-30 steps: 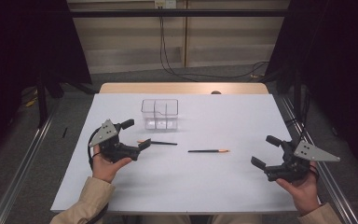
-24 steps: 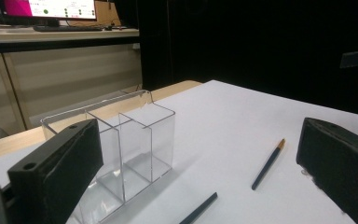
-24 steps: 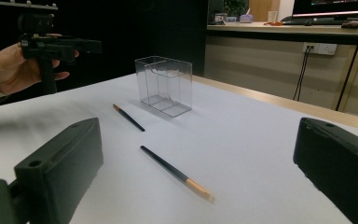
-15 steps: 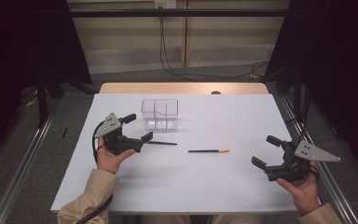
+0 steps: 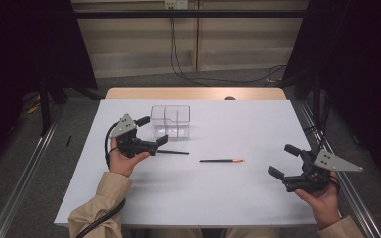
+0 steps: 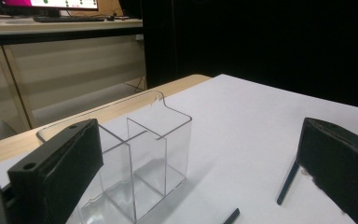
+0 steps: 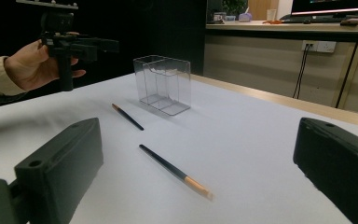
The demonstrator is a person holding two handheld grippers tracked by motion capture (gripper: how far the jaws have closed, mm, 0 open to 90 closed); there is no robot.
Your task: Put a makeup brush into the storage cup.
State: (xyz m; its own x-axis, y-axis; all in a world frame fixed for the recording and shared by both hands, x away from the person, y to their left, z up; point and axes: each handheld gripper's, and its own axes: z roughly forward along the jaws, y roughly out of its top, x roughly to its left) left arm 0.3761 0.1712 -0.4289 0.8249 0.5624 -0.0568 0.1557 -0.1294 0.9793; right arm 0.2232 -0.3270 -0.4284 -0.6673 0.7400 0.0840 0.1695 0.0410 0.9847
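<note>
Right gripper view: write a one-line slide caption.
Two thin dark pencils lie before a clear plastic divided box on the white table.

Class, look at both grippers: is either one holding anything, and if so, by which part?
Nothing is held. The left gripper hangs open above the nearer pencil, and the right gripper sits open, apart from the other pencil.

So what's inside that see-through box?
Nothing that I can see: the clear plastic box has bare compartments. Both brushes lie outside it on the table. One gripper jaw hides its near corner in the left gripper view.
</note>
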